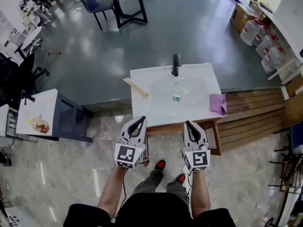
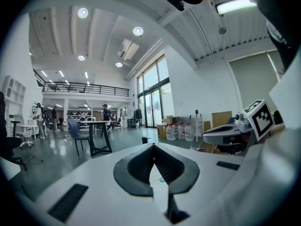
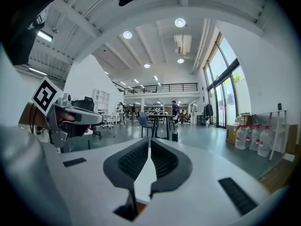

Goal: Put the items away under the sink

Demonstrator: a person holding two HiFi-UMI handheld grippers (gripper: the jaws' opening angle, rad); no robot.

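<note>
A white sink top (image 1: pixel 142 109) with a black faucet (image 1: pixel 176 64) stands in front of me in the head view. On its right edge lies a purple cloth (image 1: pixel 218 103), and a pale wooden stick-like item (image 1: pixel 136 87) rests on its left side. My left gripper (image 1: pixel 141 119) hovers at the sink's near left edge, its jaws shut and empty (image 2: pixel 153 146). At the near right edge my right gripper (image 1: pixel 188 123) is held level, also shut with nothing in it (image 3: pixel 149 140). The space under the sink is hidden from all views.
A dark cabinet (image 1: pixel 71 119) beside a white table (image 1: pixel 33 115) with a plate stands to the left. Wooden pallet boards (image 1: pixel 251 117) lie to the right, with water jugs (image 1: pixel 258 37) behind. Far back stand a black table (image 1: pixel 128 4) and a chair (image 1: pixel 97 1).
</note>
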